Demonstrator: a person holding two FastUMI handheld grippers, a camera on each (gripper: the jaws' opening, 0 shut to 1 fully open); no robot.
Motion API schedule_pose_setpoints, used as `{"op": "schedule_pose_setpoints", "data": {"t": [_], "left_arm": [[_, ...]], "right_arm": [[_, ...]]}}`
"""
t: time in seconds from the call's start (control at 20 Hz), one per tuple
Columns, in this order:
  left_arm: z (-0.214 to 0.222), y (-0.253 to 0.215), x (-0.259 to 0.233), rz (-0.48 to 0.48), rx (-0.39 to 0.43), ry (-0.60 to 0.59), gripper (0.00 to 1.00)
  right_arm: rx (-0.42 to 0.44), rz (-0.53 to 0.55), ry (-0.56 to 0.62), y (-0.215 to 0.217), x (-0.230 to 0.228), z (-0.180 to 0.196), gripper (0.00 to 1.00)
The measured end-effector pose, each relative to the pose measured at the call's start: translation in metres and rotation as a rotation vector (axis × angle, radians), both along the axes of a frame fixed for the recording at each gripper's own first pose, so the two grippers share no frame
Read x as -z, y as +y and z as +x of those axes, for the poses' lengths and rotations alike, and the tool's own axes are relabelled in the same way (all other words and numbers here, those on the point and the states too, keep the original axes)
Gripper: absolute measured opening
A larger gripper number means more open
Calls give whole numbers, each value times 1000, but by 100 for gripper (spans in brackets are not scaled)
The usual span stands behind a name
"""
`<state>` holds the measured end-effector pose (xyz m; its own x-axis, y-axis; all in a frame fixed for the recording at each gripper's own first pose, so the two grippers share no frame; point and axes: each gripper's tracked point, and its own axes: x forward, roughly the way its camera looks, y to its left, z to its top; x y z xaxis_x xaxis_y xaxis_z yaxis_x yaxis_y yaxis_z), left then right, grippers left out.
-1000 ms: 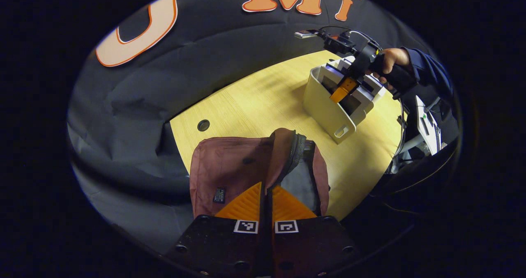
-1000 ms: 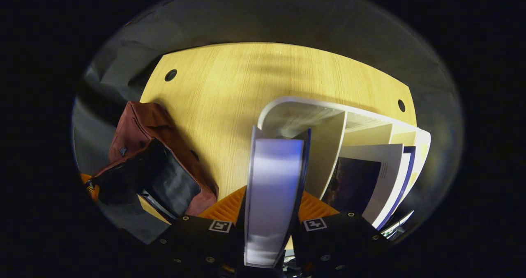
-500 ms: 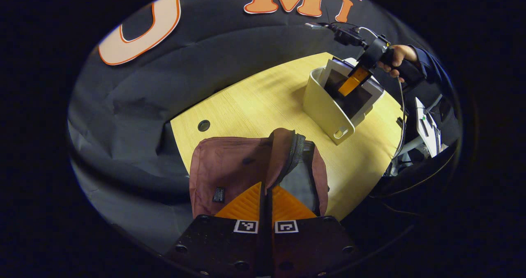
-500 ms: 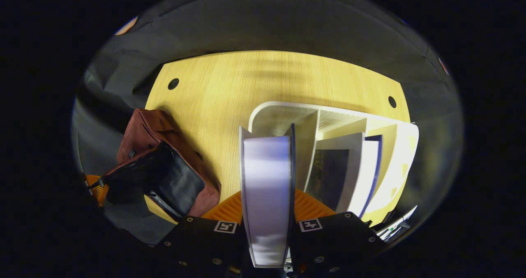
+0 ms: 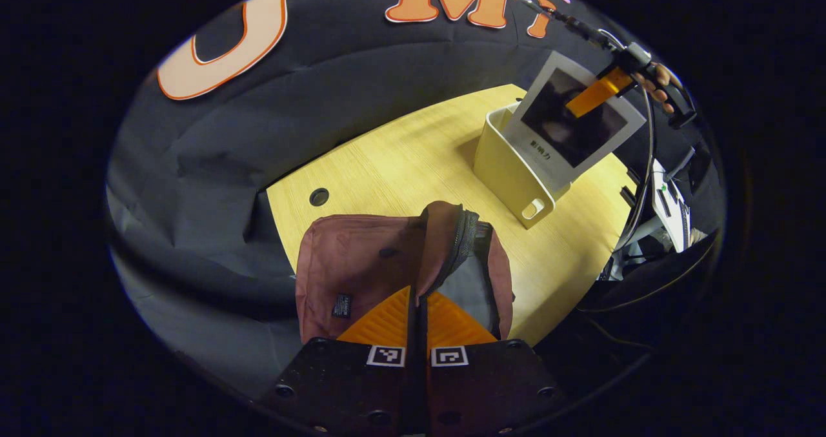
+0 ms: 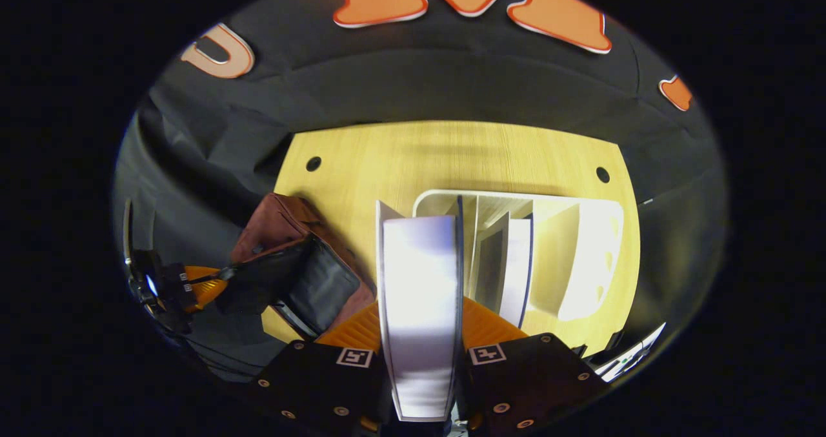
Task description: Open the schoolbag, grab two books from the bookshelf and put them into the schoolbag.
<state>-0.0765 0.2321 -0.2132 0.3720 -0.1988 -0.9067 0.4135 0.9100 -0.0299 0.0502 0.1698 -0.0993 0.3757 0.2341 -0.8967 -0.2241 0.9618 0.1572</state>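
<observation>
A maroon schoolbag (image 5: 355, 263) lies on the wooden table (image 5: 400, 159) with its mouth (image 5: 468, 282) open. My left gripper (image 5: 418, 294) is shut on the bag's flap and holds it up. In the right gripper view, my right gripper (image 6: 419, 324) is shut on the edge of a white-covered book (image 6: 419, 275). That book (image 5: 568, 127) hangs tilted above the cream bookshelf (image 5: 510, 166), almost clear of it. Another book (image 6: 513, 263) stands in a middle slot of the bookshelf (image 6: 581, 256). The schoolbag (image 6: 277, 221) lies to the shelf's left, with the left gripper (image 6: 206, 282) at its flap.
A person's hand (image 5: 655, 82) holds the right gripper above the shelf. The table has round cable holes (image 5: 319, 197) near its corners. White equipment and cables (image 5: 668, 198) sit off the table's right edge. Black cloth surrounds the table.
My right gripper has risen with the book, drawing it up out of the bookshelf slot. The left gripper and the bag flap have stayed where they were.
</observation>
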Motion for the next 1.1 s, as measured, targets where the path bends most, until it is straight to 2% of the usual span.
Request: {"op": "schedule_pose_setpoints", "data": {"t": [0.2,0.4,0.8,1.1], "left_arm": [[-1,3,0,-3,-5,0,1],[0,2,-1,-5,-7,-1,1],[6,-7,-11,-22,-5,-18,1],[4,-11,-12,-42,-21,-17,0]], "right_arm": [[9,104,-46,2,-45,-15,39],[31,223,-56,12,-52,-36,40],[99,454,-7,55,-14,-67,39],[162,607,80,110,46,-93,39]]}}
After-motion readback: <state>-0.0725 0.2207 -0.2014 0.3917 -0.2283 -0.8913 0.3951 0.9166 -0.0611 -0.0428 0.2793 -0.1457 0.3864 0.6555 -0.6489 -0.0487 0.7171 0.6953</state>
